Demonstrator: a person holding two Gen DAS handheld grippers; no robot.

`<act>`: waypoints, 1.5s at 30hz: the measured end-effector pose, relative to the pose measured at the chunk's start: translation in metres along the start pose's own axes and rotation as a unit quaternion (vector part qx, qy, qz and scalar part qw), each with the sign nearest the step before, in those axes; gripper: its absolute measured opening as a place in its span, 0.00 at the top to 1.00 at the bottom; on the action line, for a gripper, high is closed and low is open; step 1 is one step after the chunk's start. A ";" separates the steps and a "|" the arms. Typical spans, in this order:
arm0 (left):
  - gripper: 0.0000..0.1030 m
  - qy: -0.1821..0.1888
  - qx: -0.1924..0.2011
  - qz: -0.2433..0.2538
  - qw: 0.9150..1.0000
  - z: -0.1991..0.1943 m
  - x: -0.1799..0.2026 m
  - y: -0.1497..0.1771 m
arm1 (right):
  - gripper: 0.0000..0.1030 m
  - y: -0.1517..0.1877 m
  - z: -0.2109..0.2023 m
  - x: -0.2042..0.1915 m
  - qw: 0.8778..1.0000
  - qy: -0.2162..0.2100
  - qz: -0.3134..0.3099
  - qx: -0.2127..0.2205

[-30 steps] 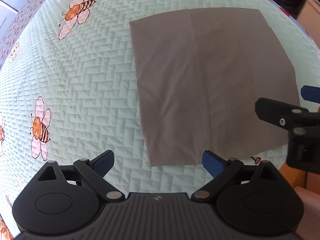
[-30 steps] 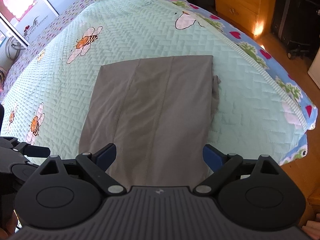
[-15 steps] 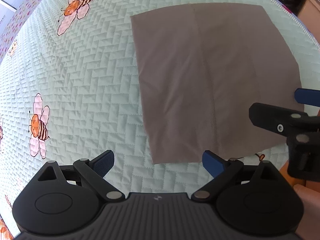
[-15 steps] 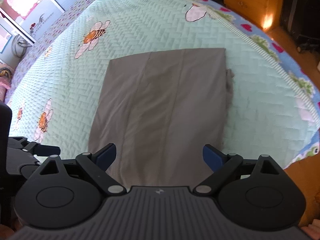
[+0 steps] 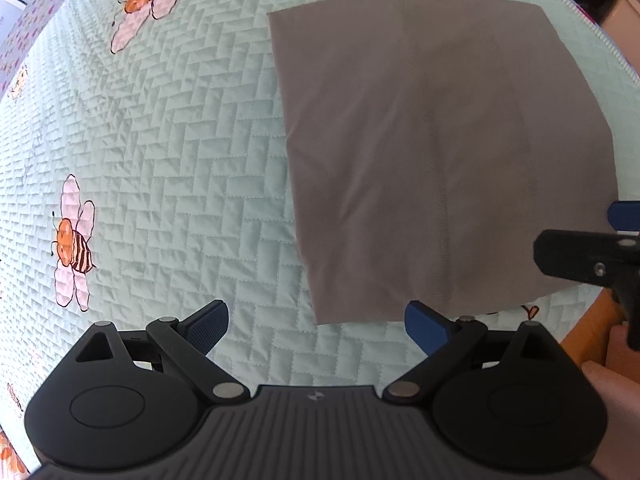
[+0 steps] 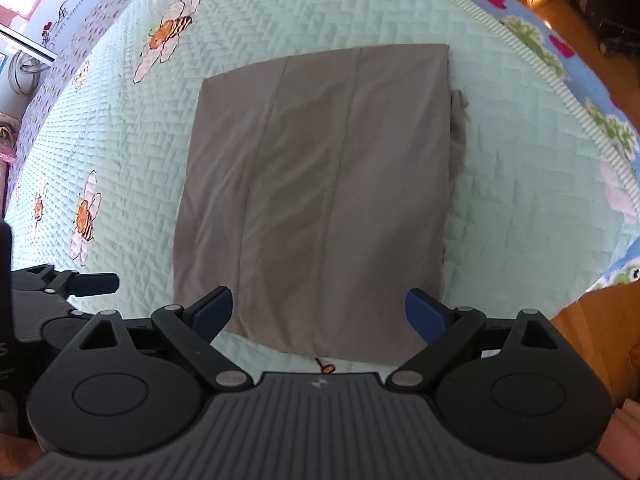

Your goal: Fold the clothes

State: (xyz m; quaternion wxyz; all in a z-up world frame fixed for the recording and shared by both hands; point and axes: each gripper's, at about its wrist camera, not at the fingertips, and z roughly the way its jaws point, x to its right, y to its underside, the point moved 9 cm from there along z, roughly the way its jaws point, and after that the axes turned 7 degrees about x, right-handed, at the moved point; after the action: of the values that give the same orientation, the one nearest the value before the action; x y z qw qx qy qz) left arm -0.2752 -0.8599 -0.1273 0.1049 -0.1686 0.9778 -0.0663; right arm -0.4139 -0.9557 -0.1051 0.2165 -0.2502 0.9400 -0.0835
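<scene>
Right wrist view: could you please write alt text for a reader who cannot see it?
A grey folded cloth lies flat on a pale green quilt with bee prints. The open right claw hovers over its near edge, holding nothing.

bright daylight | soft shadows | strong fisheye warp | slight blur

the folded garment is plain taupe grey. the quilt on the bed is pale mint with herringbone stitching, orange-and-brown striped bees with pink wings, and a blue border with red hearts. both claws are black with blue pads.
</scene>
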 end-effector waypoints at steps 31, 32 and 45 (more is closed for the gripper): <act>0.07 0.002 0.335 -0.056 0.941 -0.098 -0.030 0.002 | 0.09 -0.014 -0.065 -0.036 0.973 -0.008 -0.081 0.218; 0.00 -0.019 0.373 -0.057 0.926 -0.112 -0.035 0.010 | 0.06 -0.010 -0.087 -0.042 0.952 0.005 -0.102 0.290; 0.00 -0.163 0.490 -0.069 0.854 -0.177 -0.089 0.098 | 0.00 0.050 -0.115 -0.043 0.880 -0.002 -0.036 0.473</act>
State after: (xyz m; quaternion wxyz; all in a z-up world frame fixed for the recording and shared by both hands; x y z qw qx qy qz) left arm -0.2644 -0.7213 0.0444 0.3266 -0.1711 0.7736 -0.5154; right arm -0.4536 -0.8856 -0.0006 0.3076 -0.1515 0.7785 -0.5257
